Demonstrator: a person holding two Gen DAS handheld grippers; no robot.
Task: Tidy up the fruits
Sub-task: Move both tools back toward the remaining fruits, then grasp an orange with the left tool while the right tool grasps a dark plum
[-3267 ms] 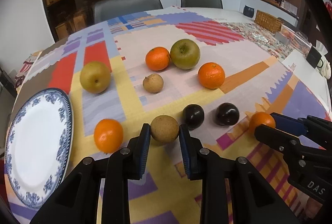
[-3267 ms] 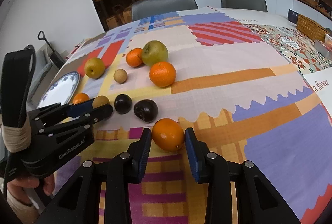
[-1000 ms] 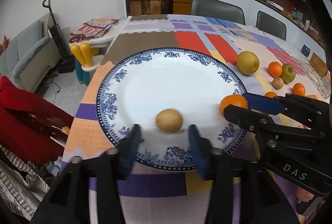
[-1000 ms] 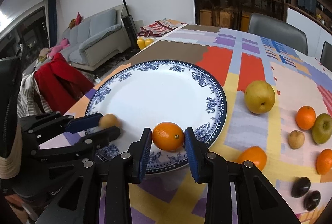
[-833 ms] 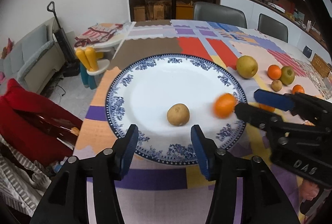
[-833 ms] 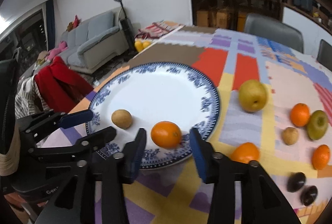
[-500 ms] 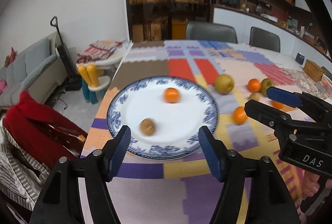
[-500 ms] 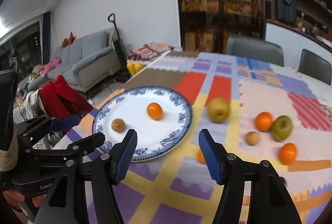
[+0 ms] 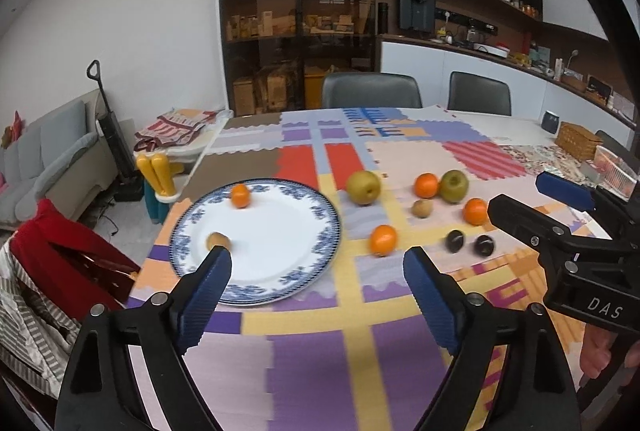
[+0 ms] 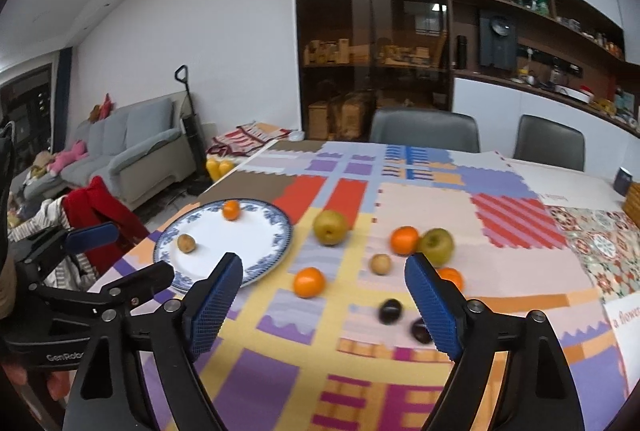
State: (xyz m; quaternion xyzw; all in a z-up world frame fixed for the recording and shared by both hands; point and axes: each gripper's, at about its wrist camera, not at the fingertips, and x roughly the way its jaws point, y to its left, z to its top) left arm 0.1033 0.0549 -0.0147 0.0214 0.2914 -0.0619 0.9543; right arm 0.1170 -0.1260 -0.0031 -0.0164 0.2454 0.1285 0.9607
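Across the patchwork-clothed surface (image 9: 400,159), seven fruits are still waiting; a small orange mandarin (image 9: 240,195) and brown round fruit (image 9: 218,240) are now lying released on the blue-rimmed white plate (image 9: 320,251), both grippers (image 9: 318,281) (image 10: 324,295) pulling away, fingers widening, empty.

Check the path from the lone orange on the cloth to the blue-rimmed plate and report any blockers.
Nothing visible blocks it. The orange sits on bare tablecloth just right of the plate. The yellow pear lies farther back, off that line. On the plate, the other orange and small brown fruit leave open space.
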